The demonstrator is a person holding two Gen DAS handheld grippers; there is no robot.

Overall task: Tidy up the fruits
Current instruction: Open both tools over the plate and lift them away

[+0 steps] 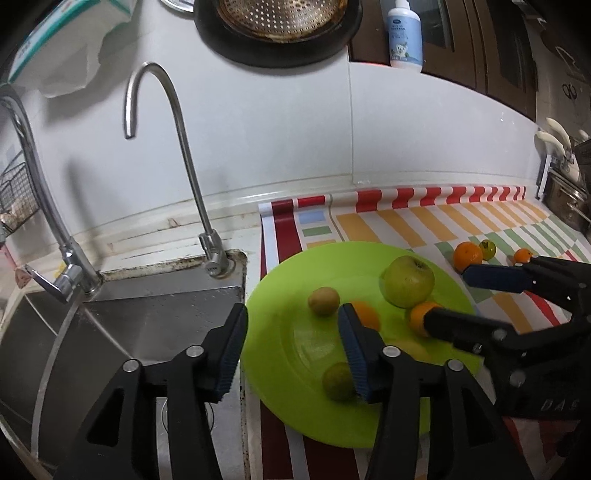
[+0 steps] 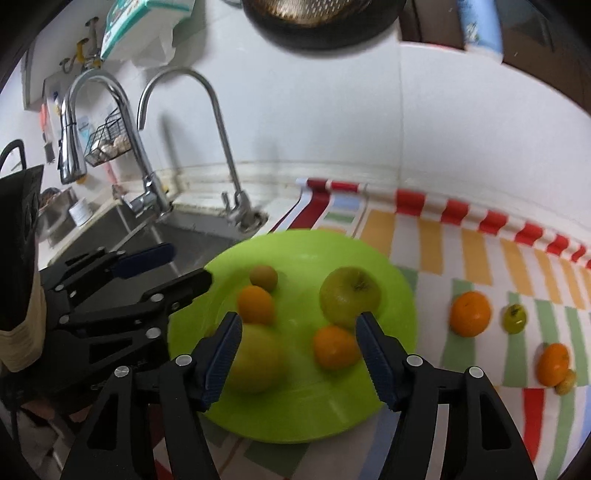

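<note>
A lime green plate lies on a striped mat beside the sink. On it are a green apple, a second yellow-green fruit, two oranges and a small brown fruit. On the mat to the right lie an orange, a small green fruit, another orange and a small yellowish fruit. My right gripper is open and empty over the plate. My left gripper is open and empty over the plate's left edge.
A steel sink with two faucets lies left of the plate. A white wall runs behind. A bottle and a dark pan sit up high. Utensils stand at the far right.
</note>
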